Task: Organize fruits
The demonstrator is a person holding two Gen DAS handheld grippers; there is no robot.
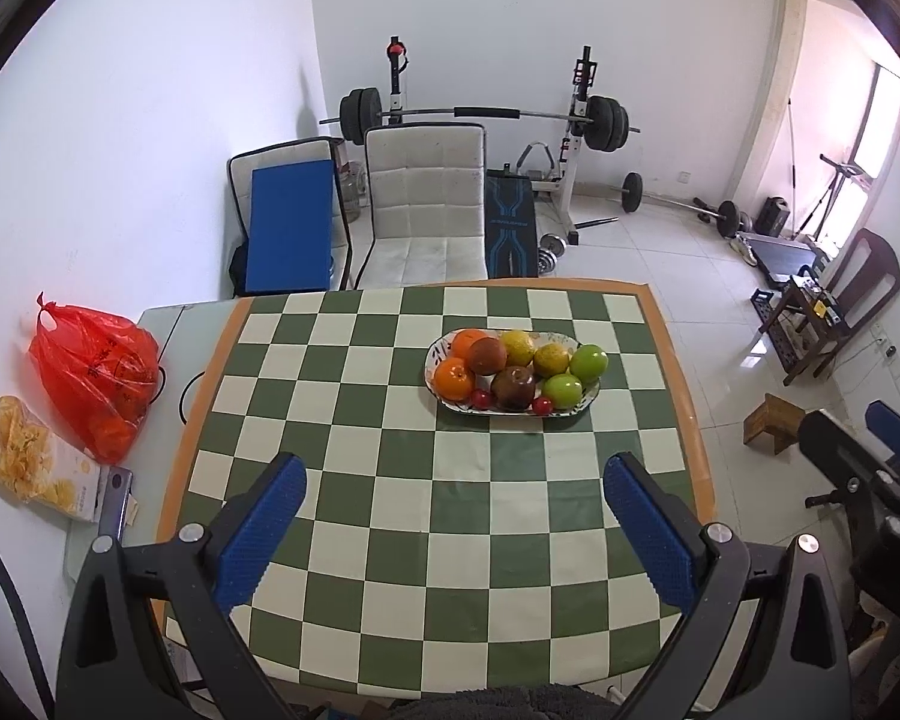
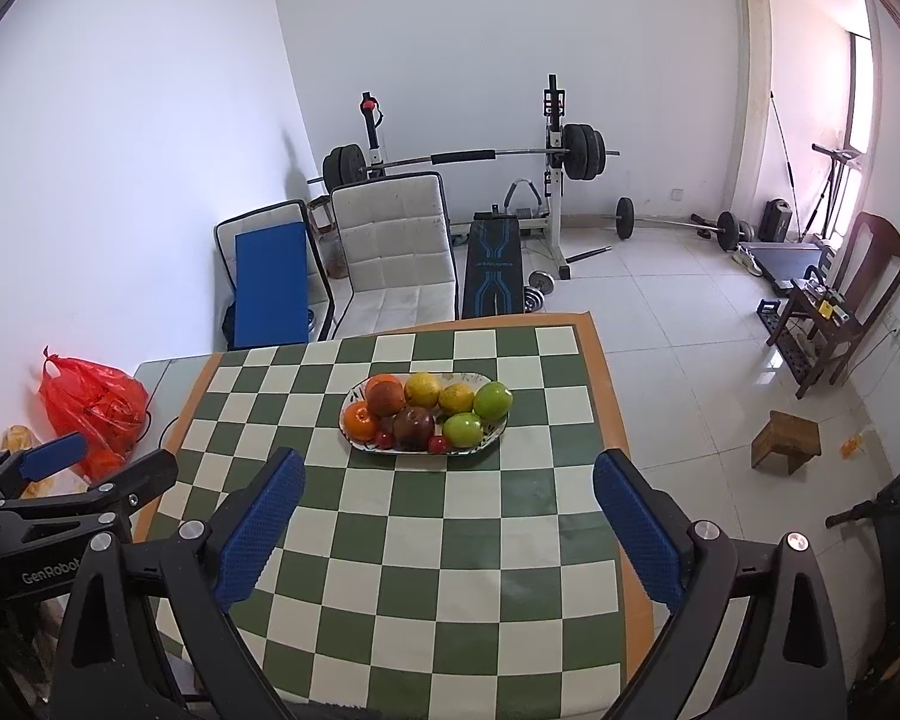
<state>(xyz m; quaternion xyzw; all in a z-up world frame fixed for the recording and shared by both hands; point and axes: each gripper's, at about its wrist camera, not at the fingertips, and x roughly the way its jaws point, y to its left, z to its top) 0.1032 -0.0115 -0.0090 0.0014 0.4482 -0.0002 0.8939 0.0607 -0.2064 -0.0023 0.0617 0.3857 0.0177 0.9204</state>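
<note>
An oval white plate (image 1: 444, 354) (image 2: 491, 435) sits on the far half of the green-and-white checked table (image 1: 450, 510) (image 2: 450, 540). It holds oranges (image 1: 453, 376) (image 2: 360, 422), dark red apples (image 1: 513, 387) (image 2: 413, 427), yellow fruits (image 1: 519, 347) (image 2: 423, 390), green apples (image 1: 588, 362) (image 2: 492, 400) and small red fruits (image 1: 482, 399) (image 2: 438, 444). My left gripper (image 1: 459, 480) hovers open over the near half of the table, nothing between its blue pads. My right gripper (image 2: 450, 477) is open too, just short of the plate. The left gripper's body (image 2: 60, 480) shows at the left edge of the right wrist view.
A red plastic bag (image 1: 93, 375) (image 2: 90, 408) and a bag of chips (image 1: 24, 456) lie left of the checked cloth. Two white chairs (image 1: 426, 204) (image 2: 390, 246) stand behind the table. A weight bench with a barbell (image 1: 480, 114), a wooden stool (image 2: 786, 441) and a dark chair (image 2: 852, 300) occupy the tiled floor.
</note>
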